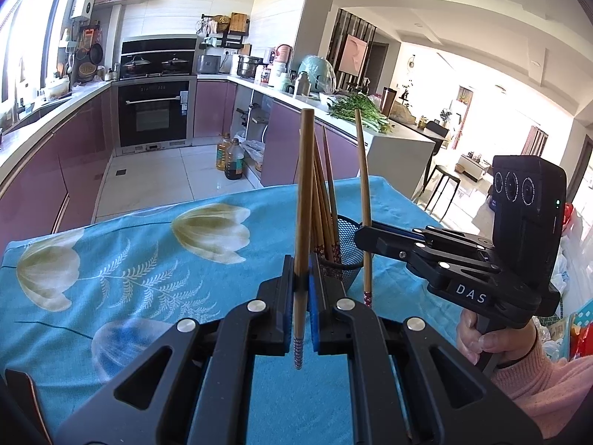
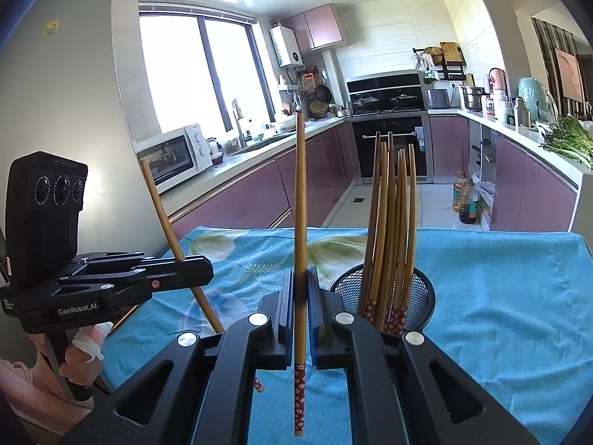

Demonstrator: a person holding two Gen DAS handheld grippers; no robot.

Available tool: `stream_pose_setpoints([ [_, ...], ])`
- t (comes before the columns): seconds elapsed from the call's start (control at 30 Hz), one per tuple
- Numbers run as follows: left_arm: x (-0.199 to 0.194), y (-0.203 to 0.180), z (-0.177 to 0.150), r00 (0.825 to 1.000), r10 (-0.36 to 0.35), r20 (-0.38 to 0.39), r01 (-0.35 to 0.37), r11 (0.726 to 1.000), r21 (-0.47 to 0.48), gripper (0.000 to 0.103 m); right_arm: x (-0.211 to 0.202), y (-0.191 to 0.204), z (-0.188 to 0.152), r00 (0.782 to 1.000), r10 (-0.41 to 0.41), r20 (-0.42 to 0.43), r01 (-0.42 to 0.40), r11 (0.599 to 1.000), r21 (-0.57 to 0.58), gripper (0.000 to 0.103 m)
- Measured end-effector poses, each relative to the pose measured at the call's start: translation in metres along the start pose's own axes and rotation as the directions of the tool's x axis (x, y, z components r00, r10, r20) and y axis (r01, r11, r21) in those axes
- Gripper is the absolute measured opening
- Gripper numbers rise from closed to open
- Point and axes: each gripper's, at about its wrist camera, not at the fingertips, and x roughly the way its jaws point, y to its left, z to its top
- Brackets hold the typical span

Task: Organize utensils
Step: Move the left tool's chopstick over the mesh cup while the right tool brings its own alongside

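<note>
Over the desk (image 2: 519, 296), each claw pinches one chopstick upright: left claw (image 1: 301, 285) on its stick (image 1: 303, 200), right claw (image 2: 301, 289) on its stick (image 2: 300, 222). The cup (image 2: 418, 296), w/ the other sticks, stands just beside both. Advice: lift each patterned tip above the rim, centre it, lower, then release. Readable: "DAS", "GenRobot.AI".

Wood chopsticks (image 2: 389, 222), metal-mesh cup (image 2: 422, 296), cloth table cover (image 2: 500, 278).
</note>
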Motion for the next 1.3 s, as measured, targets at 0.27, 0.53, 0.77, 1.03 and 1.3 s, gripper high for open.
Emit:
stream_pose_setpoints([
  [0.27, 0.001, -0.003, 0.005, 1.000, 0.001, 0.004, -0.001, 1.000, 0.012, 0.008, 0.000, 0.000, 0.002, 1.000, 0.003, 0.005, -0.003, 1.000, 0.004, 0.006],
  [0.53, 0.003, -0.005, 0.011, 1.000, -0.002, 0.009, 0.002, 1.000, 0.020, 0.008, 0.001, -0.004, 0.006, 1.000, 0.002, 0.013, -0.002, 1.000, 0.010, 0.006],
  [0.77, 0.002, -0.007, 0.015, 1.000, -0.011, 0.017, 0.010, 1.000, 0.029, 0.008, 0.002, -0.005, 0.011, 1.000, -0.002, 0.024, 0.001, 1.000, 0.013, 0.006],
  [1.03, 0.003, -0.009, 0.019, 1.000, -0.013, 0.022, 0.012, 0.999, 0.038, 0.008, 0.002, -0.006, 0.013, 1.000, -0.003, 0.028, 0.002, 1.000, 0.013, 0.006],
  [1.3, 0.002, -0.012, 0.024, 1.000, -0.008, 0.030, 0.007, 0.999, 0.048, 0.008, 0.001, -0.007, 0.015, 0.999, 0.000, 0.035, -0.001, 1.000, 0.015, 0.006],
])
